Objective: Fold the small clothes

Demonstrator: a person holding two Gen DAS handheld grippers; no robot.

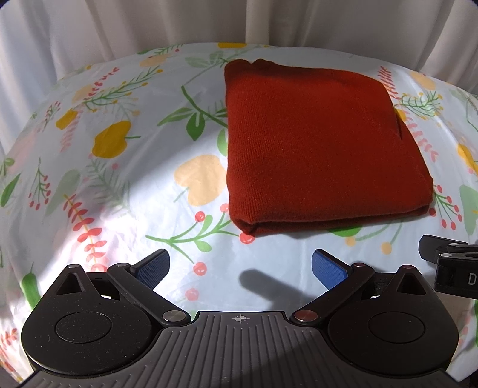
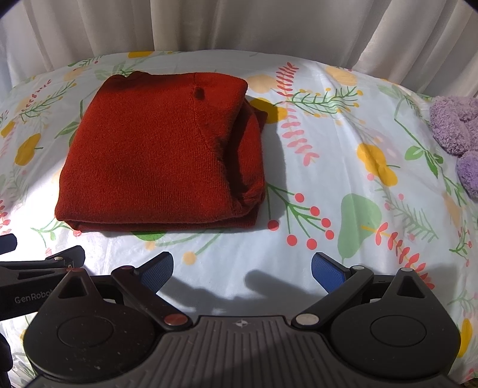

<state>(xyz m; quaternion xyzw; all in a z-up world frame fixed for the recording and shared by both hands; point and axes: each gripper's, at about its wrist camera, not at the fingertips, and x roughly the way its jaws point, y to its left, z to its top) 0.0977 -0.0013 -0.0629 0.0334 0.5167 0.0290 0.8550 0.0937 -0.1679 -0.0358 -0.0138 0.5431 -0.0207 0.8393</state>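
A rust-red knitted garment (image 1: 313, 143) lies folded into a thick rectangle on the floral tablecloth (image 1: 119, 179). In the right wrist view the same red garment (image 2: 155, 155) shows its layered side folds at its right edge. My left gripper (image 1: 240, 270) stands open just in front of the garment's near edge, with nothing between its blue pads. My right gripper (image 2: 242, 271) is open too, empty, near the garment's front right corner. Each gripper's black body shows at the other view's edge.
A fluffy purple item (image 2: 457, 134) lies at the right edge of the table. White curtains (image 2: 239, 27) hang behind the table's far edge. Bare floral cloth (image 2: 343, 179) stretches right of the garment and also to its left.
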